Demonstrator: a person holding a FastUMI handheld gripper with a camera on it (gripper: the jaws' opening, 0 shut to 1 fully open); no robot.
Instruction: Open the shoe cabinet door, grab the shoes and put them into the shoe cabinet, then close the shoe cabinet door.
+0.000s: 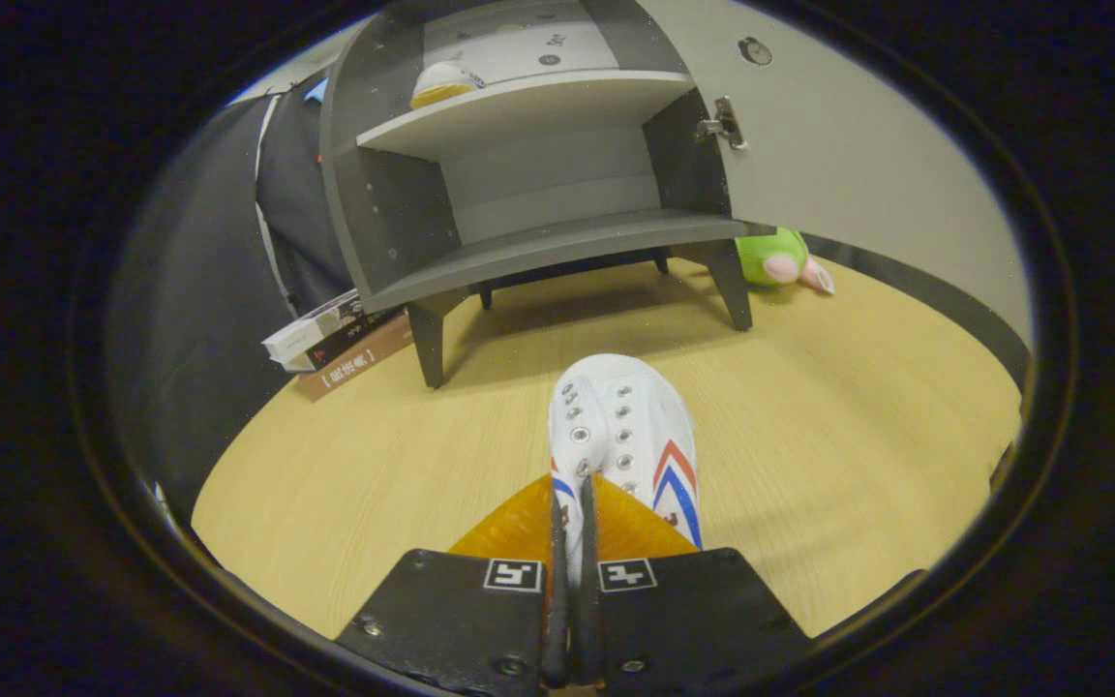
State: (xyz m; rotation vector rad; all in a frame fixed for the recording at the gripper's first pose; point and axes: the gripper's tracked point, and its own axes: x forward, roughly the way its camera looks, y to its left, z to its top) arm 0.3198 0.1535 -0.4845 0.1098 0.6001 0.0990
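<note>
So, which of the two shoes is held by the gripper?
The white shoe with red and blue stripes, pinched between the gripper fingers; the other shoe lies on the cabinet's upper shelf.

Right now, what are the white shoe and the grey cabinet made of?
The white lace-up shoe, pinched between the closed gripper fingers, looks like canvas: matte cloth with shiny metal eyelets. The grey open-door shoe cabinet looks like smooth painted or laminated board, with flat, even panels; I can't tell which.

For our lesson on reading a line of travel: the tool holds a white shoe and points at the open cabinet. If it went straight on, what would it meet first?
The tool is shut on the shoe. Straight ahead the floor looks free up to the cabinet, so the shoe's toe would probably meet the bottom shelf's front edge or enter above it; height is hard to judge.
</note>
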